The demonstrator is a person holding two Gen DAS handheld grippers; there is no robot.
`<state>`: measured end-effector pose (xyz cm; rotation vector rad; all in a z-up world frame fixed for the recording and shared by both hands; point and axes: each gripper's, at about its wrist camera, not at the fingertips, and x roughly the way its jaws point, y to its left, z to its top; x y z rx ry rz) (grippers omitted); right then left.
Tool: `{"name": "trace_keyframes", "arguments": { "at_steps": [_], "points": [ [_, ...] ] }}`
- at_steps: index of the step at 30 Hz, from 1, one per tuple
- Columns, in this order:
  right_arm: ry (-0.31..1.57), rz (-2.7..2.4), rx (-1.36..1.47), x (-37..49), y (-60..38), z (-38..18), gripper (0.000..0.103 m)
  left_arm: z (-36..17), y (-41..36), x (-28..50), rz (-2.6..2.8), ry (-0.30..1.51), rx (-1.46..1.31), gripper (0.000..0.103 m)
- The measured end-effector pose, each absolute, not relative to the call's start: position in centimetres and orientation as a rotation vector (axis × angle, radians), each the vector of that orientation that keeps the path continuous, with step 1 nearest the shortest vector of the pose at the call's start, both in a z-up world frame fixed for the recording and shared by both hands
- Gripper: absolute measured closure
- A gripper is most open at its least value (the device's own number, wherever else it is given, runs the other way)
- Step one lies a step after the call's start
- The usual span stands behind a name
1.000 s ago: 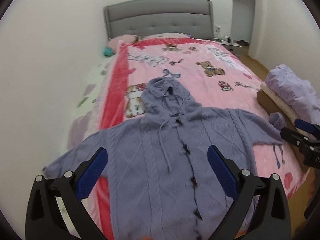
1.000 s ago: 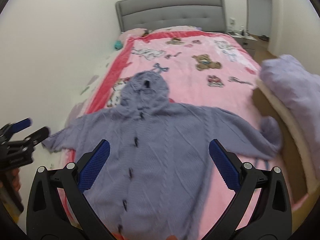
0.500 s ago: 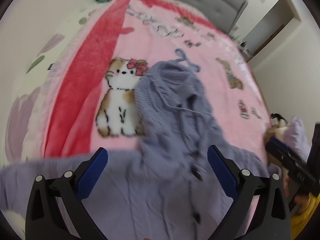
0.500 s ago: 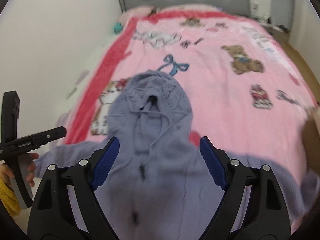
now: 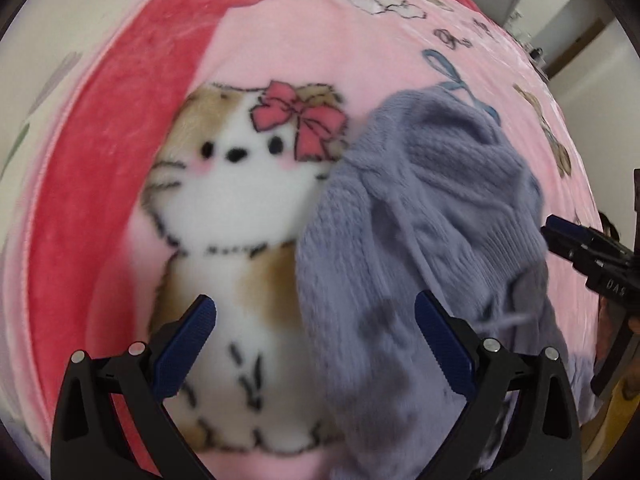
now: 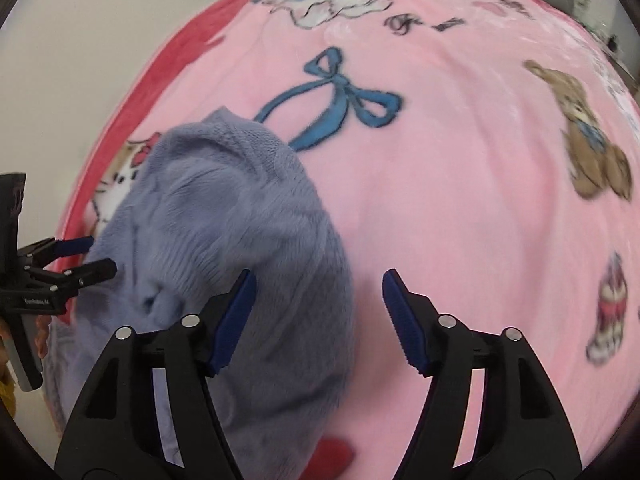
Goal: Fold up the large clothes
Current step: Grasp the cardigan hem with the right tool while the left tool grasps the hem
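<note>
Both grippers hang low over the hood [image 5: 432, 200] of a lavender knit hoodie that lies on the pink blanket [image 5: 280, 40] of a bed, and both are spread wide with nothing between their pads. The left gripper [image 5: 316, 344] straddles the hood's left edge, one pad over the printed cat [image 5: 236, 208] and the other over the knit; the right gripper [image 6: 316, 320] straddles the hood's right edge, its left pad above the wool and its right pad above bare blanket. The main risk I see is a pinch that takes the plush blanket along with the hood, since at each edge one pad sits off the garment; lifting would then drag the bedding and spoil the lay of the body. A loose knit also stretches, so a grip on one layer alone could pull the hood out of shape or leave its lower layer behind. The drawstring [image 5: 508, 320] seems to lie loose near the left gripper, though blur makes that uncertain, and it could snag on a pad. Uneven closing would fold the hood askew.
</note>
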<state>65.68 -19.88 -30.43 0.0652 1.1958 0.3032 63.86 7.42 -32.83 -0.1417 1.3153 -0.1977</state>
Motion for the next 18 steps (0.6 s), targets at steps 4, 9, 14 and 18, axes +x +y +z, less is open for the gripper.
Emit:
{"name": "trace_keyframes", "arguments": {
  "at_steps": [4,9,14,18],
  "points": [
    [1.216,0.305,0.067,66.5,-19.0,-32.3,0.037,-33.4,6.4,64.1,-0.162,1.29,-0.119,0.006],
    [1.199,0.313,0.07,65.9,-17.4,-32.8,0.081,-33.4,5.2,63.2,-0.097,1.251,-0.07,0.029],
    [1.203,0.278,0.07,66.0,-16.7,-31.7,0.093,-32.8,4.6,63.3,-0.08,1.272,-0.069,0.068],
    [1.095,0.318,0.132,64.7,-17.8,-28.1,0.094,-29.3,6.1,62.9,-0.147,1.195,-0.196,0.097]
  ]
}}
